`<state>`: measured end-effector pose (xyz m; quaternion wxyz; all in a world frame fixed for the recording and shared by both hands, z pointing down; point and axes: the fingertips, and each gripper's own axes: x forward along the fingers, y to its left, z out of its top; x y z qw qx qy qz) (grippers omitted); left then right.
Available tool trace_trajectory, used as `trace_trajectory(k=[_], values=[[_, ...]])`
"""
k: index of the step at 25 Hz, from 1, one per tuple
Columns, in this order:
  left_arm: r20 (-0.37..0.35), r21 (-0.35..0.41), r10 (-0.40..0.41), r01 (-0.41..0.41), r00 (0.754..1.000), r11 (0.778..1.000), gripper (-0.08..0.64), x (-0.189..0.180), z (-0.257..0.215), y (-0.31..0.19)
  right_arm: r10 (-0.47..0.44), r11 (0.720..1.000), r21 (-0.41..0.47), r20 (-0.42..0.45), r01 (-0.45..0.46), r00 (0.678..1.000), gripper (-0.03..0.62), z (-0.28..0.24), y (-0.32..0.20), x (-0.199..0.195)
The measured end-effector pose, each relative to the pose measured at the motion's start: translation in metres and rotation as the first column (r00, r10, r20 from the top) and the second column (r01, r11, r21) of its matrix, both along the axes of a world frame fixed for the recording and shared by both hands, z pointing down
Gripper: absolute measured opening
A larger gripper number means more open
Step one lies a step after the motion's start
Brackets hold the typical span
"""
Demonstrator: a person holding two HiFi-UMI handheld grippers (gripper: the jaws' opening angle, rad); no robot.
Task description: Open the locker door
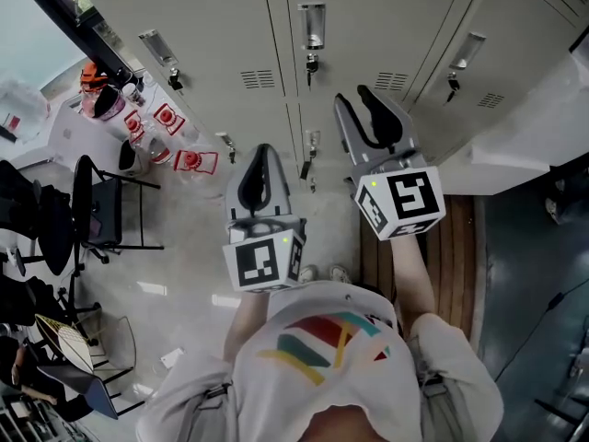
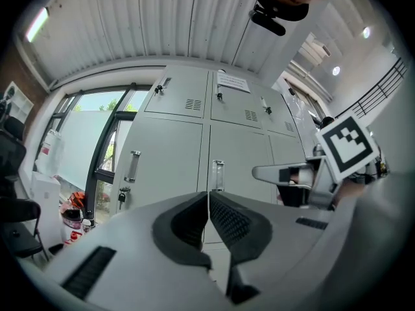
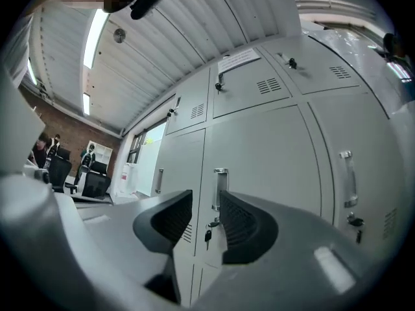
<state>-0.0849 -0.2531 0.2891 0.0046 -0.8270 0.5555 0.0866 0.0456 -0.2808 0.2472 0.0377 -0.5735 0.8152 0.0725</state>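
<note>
A wall of grey lockers [image 1: 221,35] stands in front of me, every door in view shut. The middle door carries a metal handle [image 1: 312,26] with a key [image 1: 311,65] hanging in the lock below it. My right gripper [image 1: 354,97] is open with nothing between its jaws, held short of that door. In the right gripper view its jaws [image 3: 205,199] frame a handle [image 3: 220,180] and a dangling key [image 3: 207,235] without touching them. My left gripper [image 1: 262,150] is shut and empty, lower and to the left. The left gripper [image 2: 208,196] points at a handle [image 2: 218,173].
Black chairs [image 1: 92,210] and red-labelled containers [image 1: 170,118] stand on the floor at the left. A wooden slatted strip [image 1: 456,247] runs along the right. Neighbouring doors have their own handles [image 1: 158,46] and keys [image 1: 452,83]. People sit far off [image 3: 45,151].
</note>
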Motion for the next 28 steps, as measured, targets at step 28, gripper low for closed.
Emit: trace_trajectory(k=[28], values=[[-0.011, -0.035, -0.207, 0.206, 0.978, 0.978, 0.017, -0.086, 0.015, 0.022, 0.019, 0.990, -0.141, -0.080, -0.030, 0.997, 0.173, 0.008, -0.148, -0.042]])
